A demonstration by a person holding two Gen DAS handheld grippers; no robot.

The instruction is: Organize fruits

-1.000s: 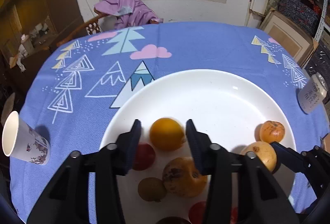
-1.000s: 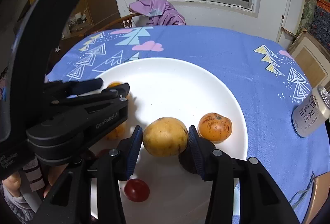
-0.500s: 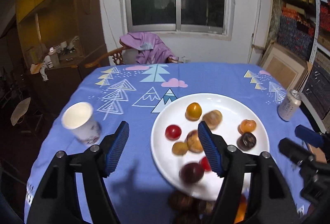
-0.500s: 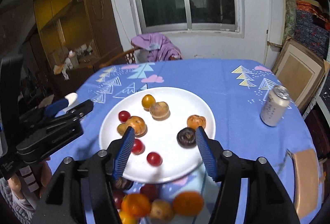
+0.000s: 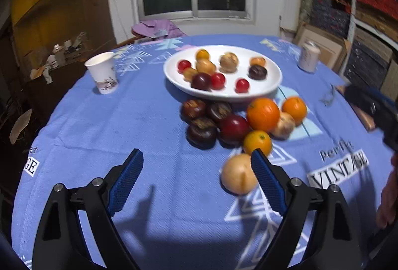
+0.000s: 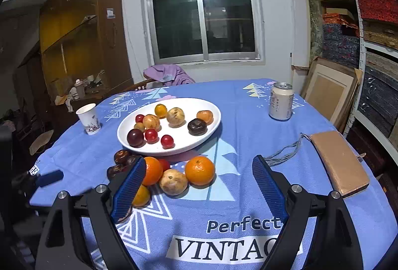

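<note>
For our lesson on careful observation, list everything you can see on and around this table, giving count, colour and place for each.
plate: one, white, table middle
fruit on plate: ten, red, orange, tan, dark
loose fruit: about nine, orange, dark, pale, on cloth before plate
paper cup: one, white, left of plate
can: one, silver, right of plate
purse: one, tan, right edge
tablecloth: one, blue, covering table
garment: one, purple, on far chair
left gripper: black-blue, jaws opening, nothing gripped
right gripper: black-blue, jaws opening, nothing gripped

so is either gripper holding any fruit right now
No. The left gripper and right gripper are both opening with nothing between their jaws.
</note>
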